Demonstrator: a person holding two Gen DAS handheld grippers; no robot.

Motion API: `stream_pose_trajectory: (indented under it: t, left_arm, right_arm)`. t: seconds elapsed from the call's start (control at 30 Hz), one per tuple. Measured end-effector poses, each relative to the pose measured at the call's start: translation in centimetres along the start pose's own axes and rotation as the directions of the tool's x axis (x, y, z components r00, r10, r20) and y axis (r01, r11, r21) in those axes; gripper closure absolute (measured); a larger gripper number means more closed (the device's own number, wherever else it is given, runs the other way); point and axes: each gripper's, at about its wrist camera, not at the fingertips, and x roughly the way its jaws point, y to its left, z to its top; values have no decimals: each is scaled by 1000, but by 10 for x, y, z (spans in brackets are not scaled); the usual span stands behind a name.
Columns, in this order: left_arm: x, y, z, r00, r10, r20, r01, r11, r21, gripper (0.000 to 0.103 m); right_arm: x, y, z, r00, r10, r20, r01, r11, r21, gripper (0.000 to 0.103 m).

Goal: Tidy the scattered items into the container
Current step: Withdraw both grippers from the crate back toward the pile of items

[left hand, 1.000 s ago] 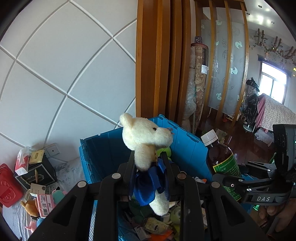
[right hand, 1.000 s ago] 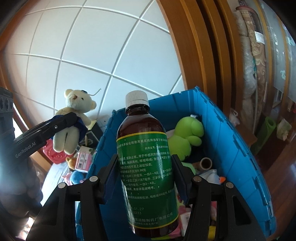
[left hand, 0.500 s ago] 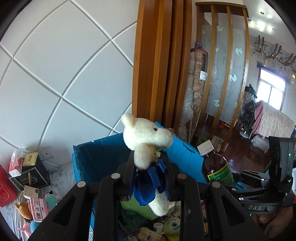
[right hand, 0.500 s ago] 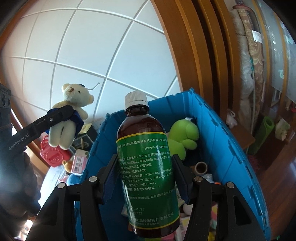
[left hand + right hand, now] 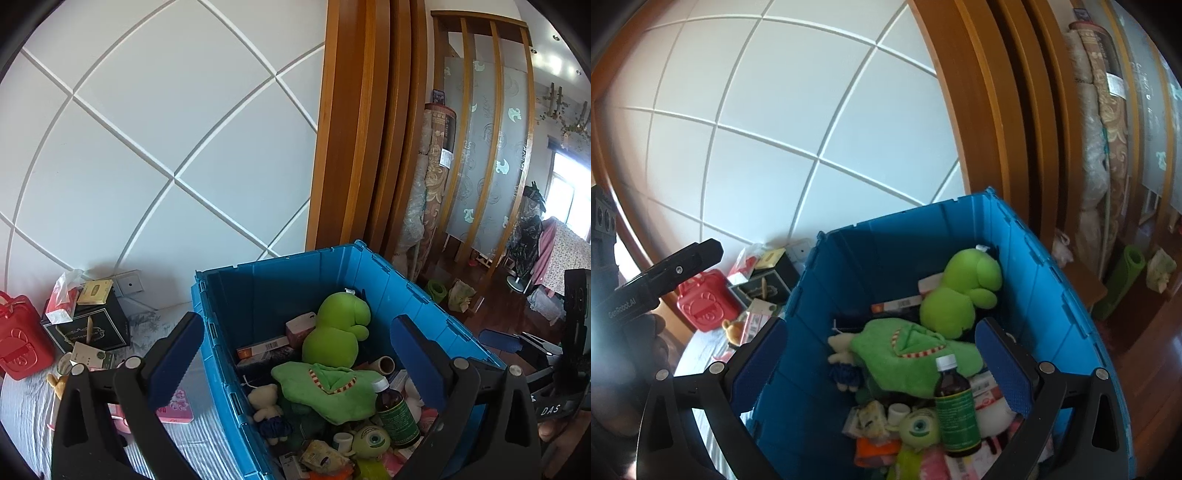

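Your left gripper (image 5: 295, 354) has its fingers spread wide with nothing between them, poised above the blue plastic crate (image 5: 417, 291). The left blue-padded finger (image 5: 173, 354) sits outside the crate's near-left wall, over the striped bed cover (image 5: 192, 439); the right one is over the crate's interior.

Between those fingers and below them lies the small cream teddy bear in a blue outfit (image 5: 266, 406), resting among the crate's contents beside a crumpled green plush cloth with red-and-white trim (image 5: 325, 387). Just inside your right finger lies the brown glass bottle with a white cap and green label (image 5: 393, 413); the label's print is too small to read. Ahead of the fingers sits a bright green plush frog (image 5: 340, 332), and near the bottle a green one-eyed monster toy (image 5: 371, 439).

Your right gripper (image 5: 881, 365) is likewise spread wide and empty over the crate. In its view the bottle stands just inside the right finger (image 5: 1004, 369), and the teddy bear lies nearer the left finger.

Readable writing: "DAS" on the right gripper's body in the left view, and "GenRobot.AI" on the left gripper's side in the right view. Beyond your left finger, a red plastic case (image 5: 20, 339) and a black box with gold lettering (image 5: 86, 326) rest on the bed; the lettering cannot be made out.
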Motion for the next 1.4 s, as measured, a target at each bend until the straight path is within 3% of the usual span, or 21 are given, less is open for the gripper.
stream_pose_trajectory:
  t: [0.37, 0.77, 1.03, 1.4]
  left_arm:
    - [-30, 27, -15, 998, 61, 14, -61, 998, -28, 0]
    - [-71, 91, -48, 986, 165, 9, -163, 980, -114, 0]
    - [-99, 151, -80, 972, 234, -14, -233, 962, -144, 0]
    - [-134, 258, -142, 938, 325, -120, -342, 923, -175, 0]
  right_arm:
    - [4, 33, -5, 998, 64, -6, -64, 997, -39, 0]
    - [12, 87, -15, 991, 128, -35, -132, 985, -109, 0]
    - [30, 142, -24, 986, 147, -74, -157, 976, -150, 0]
    - [58, 234, -44, 977, 167, -128, -189, 965, -183, 0]
